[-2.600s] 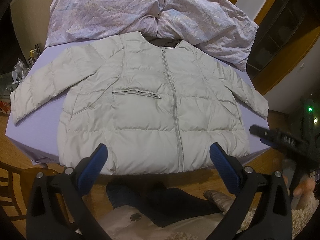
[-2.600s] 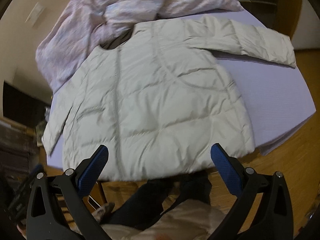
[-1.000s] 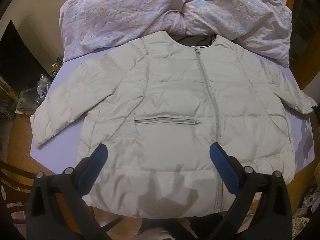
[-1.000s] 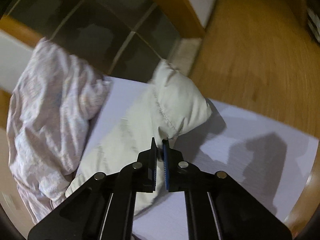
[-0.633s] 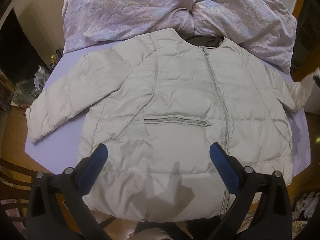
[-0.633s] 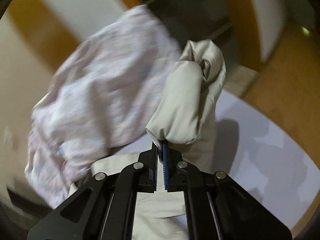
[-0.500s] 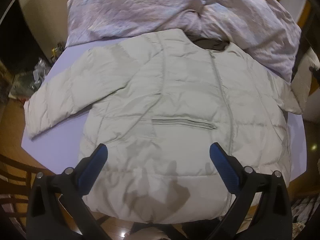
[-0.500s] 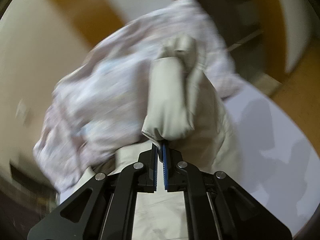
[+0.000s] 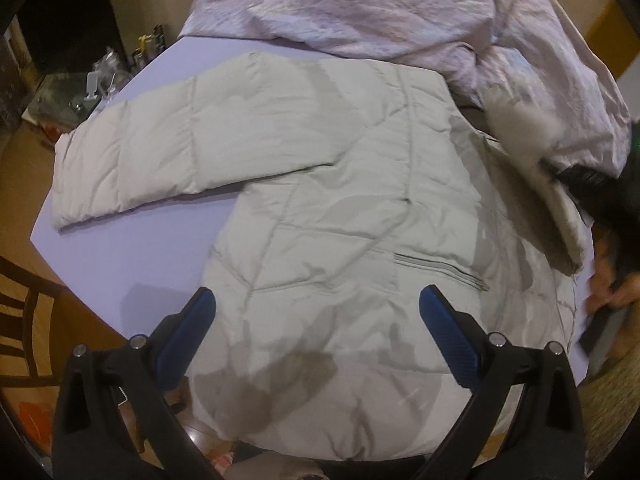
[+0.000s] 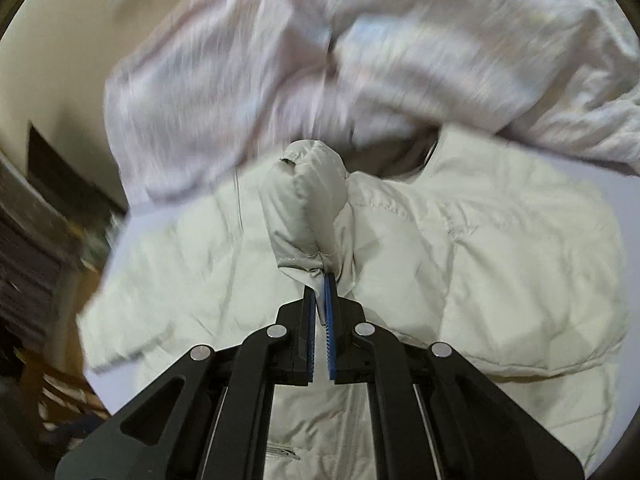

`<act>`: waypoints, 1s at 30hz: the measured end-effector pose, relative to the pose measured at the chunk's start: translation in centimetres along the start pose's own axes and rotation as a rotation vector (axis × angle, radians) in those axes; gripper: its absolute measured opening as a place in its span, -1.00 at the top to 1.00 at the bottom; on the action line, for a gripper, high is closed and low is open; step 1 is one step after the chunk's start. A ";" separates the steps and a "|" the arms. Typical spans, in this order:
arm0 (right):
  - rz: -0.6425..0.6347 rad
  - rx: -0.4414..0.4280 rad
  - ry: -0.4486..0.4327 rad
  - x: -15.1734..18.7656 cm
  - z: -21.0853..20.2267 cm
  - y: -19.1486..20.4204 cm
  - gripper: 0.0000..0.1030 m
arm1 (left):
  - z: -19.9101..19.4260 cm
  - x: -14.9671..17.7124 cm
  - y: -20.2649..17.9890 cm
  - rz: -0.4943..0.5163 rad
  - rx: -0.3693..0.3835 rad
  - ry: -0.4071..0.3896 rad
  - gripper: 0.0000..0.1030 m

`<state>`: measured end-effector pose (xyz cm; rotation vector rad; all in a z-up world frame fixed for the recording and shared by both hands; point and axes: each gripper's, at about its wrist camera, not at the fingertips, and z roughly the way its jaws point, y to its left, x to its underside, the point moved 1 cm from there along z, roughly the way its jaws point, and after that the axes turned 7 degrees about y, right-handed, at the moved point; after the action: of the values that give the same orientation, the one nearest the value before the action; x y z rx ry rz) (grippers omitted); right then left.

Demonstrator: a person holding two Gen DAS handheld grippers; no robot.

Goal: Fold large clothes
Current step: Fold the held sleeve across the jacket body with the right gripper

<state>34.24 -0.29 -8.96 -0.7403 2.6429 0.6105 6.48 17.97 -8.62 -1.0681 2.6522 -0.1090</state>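
A pale grey puffer jacket [image 9: 328, 208] lies front up on a lavender table [image 9: 132, 252], its left sleeve [image 9: 132, 160] stretched out flat. My left gripper [image 9: 316, 316] is open and empty above the jacket's hem. My right gripper [image 10: 320, 284] is shut on the cuff of the jacket's right sleeve [image 10: 304, 208] and holds it lifted over the jacket's body [image 10: 500, 272]. In the left wrist view the lifted sleeve [image 9: 532, 160] and the right gripper's black body [image 9: 600, 184] show blurred at the right.
A crumpled pink-lilac quilt [image 9: 400, 4] lies along the table's far side, touching the jacket's collar. A dark wooden chair [image 9: 24, 320] stands at the left. Clutter [image 9: 96, 84] sits beyond the far left table edge. The floor is wooden.
My right gripper has carried the sleeve cuff up and inward over the jacket's body. My left gripper has shifted left, still open above the hem.
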 end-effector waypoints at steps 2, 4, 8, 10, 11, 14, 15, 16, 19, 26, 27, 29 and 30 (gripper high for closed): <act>-0.029 0.049 0.055 1.1 2.4 1.2 0.90 | 0.2 -0.3 0.7 -0.012 0.003 0.006 -0.95; -0.089 0.124 0.105 2.3 4.7 2.2 0.81 | 0.4 -0.6 1.6 -0.030 0.008 0.013 -0.95; -0.244 0.260 0.157 4.6 6.6 3.8 0.54 | 0.9 -1.2 3.1 -0.067 0.024 0.029 -0.95; -0.302 0.264 0.147 5.2 6.3 4.7 0.16 | 1.2 -1.7 3.9 -0.090 0.031 0.038 -0.95; -0.309 0.251 0.145 5.3 5.9 4.9 0.11 | 1.5 -1.9 4.5 -0.107 0.038 0.042 -0.95; -0.255 0.129 0.099 4.7 3.7 4.5 0.08 | 1.9 -2.5 5.8 -0.151 0.058 0.049 -0.95; -0.205 0.069 0.056 4.1 2.5 3.8 0.09 | 2.0 -2.8 6.2 -0.163 0.064 0.049 -0.95; -0.164 0.043 0.020 3.3 1.9 3.5 0.10 | 2.2 -3.0 6.8 -0.180 0.070 0.049 -0.95; -0.020 0.012 -0.049 1.1 0.7 1.1 0.16 | 2.5 -3.5 8.5 -0.237 0.094 0.050 -0.95; 0.039 0.089 0.174 0.1 7.3 0.4 0.21 | 3.3 -4.1 12.2 -0.374 0.146 0.056 -0.95; 0.002 0.134 0.199 0.4 8.2 1.1 0.21 | 3.4 -4.2 12.8 -0.391 0.147 0.055 -0.95; -0.051 0.192 0.205 0.5 9.1 2.3 0.21 | 3.6 -4.3 13.9 -0.428 0.150 0.050 -0.95; -0.058 0.207 0.211 0.4 9.4 2.5 0.21 | 3.8 -4.3 14.6 -0.456 0.154 0.045 -0.95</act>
<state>34.38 6.00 -16.35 -0.8565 2.8077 0.2495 0.80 31.62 -13.74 -1.6076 2.3411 -0.4242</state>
